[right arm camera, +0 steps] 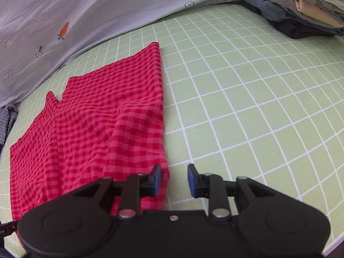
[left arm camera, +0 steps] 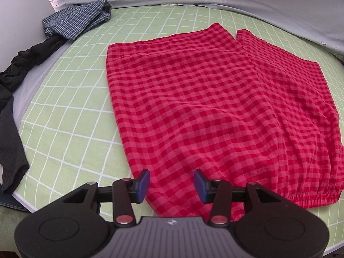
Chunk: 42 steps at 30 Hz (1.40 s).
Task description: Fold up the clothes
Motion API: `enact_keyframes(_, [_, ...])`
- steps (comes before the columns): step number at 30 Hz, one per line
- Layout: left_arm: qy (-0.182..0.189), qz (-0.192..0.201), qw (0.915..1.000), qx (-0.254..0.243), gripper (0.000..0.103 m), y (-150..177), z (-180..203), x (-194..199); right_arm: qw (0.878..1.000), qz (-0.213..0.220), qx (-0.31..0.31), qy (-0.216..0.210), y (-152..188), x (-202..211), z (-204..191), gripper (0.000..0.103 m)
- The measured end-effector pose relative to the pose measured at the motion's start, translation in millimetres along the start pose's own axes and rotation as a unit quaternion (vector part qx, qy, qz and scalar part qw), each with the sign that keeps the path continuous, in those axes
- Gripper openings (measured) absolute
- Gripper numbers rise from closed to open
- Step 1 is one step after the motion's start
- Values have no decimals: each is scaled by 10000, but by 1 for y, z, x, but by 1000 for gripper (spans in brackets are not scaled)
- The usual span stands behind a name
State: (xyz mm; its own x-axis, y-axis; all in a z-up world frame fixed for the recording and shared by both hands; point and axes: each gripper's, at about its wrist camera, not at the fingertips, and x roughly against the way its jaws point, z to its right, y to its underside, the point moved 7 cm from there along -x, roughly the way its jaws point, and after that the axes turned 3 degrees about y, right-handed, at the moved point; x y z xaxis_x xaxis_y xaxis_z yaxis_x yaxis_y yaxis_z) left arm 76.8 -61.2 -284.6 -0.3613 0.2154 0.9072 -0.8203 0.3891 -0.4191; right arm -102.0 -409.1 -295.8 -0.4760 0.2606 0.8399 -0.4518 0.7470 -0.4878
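Across the middle of the bed, a pair of red gingham trousers is spread flat on the green grid-patterned sheet, its elastic waistband turned toward the near edge and its two legs reaching toward the far edge, where a narrow slit separates them. Over the near left part of the garment, the left gripper is held with its blue-padded fingers apart and nothing between them. At the garment's right side, the right gripper is likewise seen spread: its left pad overlaps the fabric border, its right pad lies over bare sheet. Toward the far left corner, a crumpled blue checked garment and a dark garment are shown. Near the far right corner a stack of folded clothes is placed. Behind the bed's far edge, a pale printed cloth is seen.
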Motion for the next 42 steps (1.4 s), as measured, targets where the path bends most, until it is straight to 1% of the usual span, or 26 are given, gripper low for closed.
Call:
enact_keyframes(1, [65,3,9999,108,48,2,-2,1,9998,-3,-95,-170,1,2,0,42])
enact_keyframes(3, [245,-65,9992,311,48,6,-2,2,9988,-72,-195,-437,6,3,-2,49])
enact_keyframes(5, [287,-97,9989,346,48,12,1,3,9977,-204,-121,-640,12,0,-10,51])
enact_keyframes(7, [300,-123,9990,307,48,18,6,3,9963,-351,-12,-790,19,-5,-18,50])
enact_keyframes(8, [321,-137,9990,284,48,20,9,2,9951,-430,-28,-893,22,-8,-21,47])
enact_keyframes(9, [356,-159,9989,272,48,23,11,2,9934,-526,-47,-1023,25,-11,-23,33])
enact_keyframes(10, [407,-193,9986,268,48,26,13,1,9910,-631,-124,-1175,28,-12,-25,11])
enact_keyframes(11, [429,-213,9985,272,49,28,15,0,9885,-713,-278,-1305,30,-11,-25,6])
enact_keyframes(13, [411,-231,9985,271,49,32,16,0,9804,-842,-679,-1647,31,-6,-25,3])
enact_keyframes(14, [402,-240,9985,271,49,33,16,0,9727,-850,-1040,-1894,28,-2,-21,3])
enact_keyframes(16, [365,-264,9984,332,49,36,14,0,9567,-881,-1723,-2175,26,5,-8,3])
enact_keyframes(17, [345,-286,9983,375,49,38,13,0,9562,-899,-1833,-2099,26,5,-3,3])
enact_keyframes(19, [304,-353,9979,451,49,42,9,-2,9762,-941,-1413,-1349,32,0,5,4])
enact_keyframes(20, [294,-385,9976,493,49,43,8,-3,9834,-959,-1199,-970,34,-3,9,5])
enact_keyframes(21, [296,-403,9973,532,49,44,7,-4,9873,-961,-1044,-715,36,-4,11,8])
enact_keyframes(23, [302,-400,9972,548,49,45,4,-3,9913,-871,-823,-541,38,0,9,11])
enact_keyframes(26, [283,-380,9974,541,49,43,2,-1,9989,-427,79,-189,28,15,-8,17])
enact_keyframes(28, [269,-379,9973,571,49,43,0,-1,9982,-159,574,-8,22,22,-20,25])
enact_keyframes(29, [273,-372,9971,607,49,43,-1,-1,9976,-79,687,-22,21,24,-25,33])
enact_keyframes(30, [303,-378,9966,666,50,43,-3,-1,9967,-23,809,-16,20,26,-28,47])
enact_keyframes(31, [333,-385,9961,724,50,43,-4,-1,9955,0,942,18,20,26,-31,57])
enact_keyframes(32, [357,-401,9955,776,50,43,-5,-2,9942,23,1075,52,20,26,-33,60])
enact_keyframes(34, [388,-437,9948,829,50,44,-6,-4,9915,-102,1286,176,24,20,-38,71])
enact_keyframes(38, [345,-476,9961,663,52,44,-1,-8,9848,-614,1551,484,42,0,-37,76])
enact_keyframes(40, [342,-481,9964,613,54,44,1,-9,9836,-730,1548,565,46,-6,-35,83])
enact_keyframes(42, [338,-478,9965,588,55,43,2,-11,9841,-760,1487,604,46,-7,-32,85])
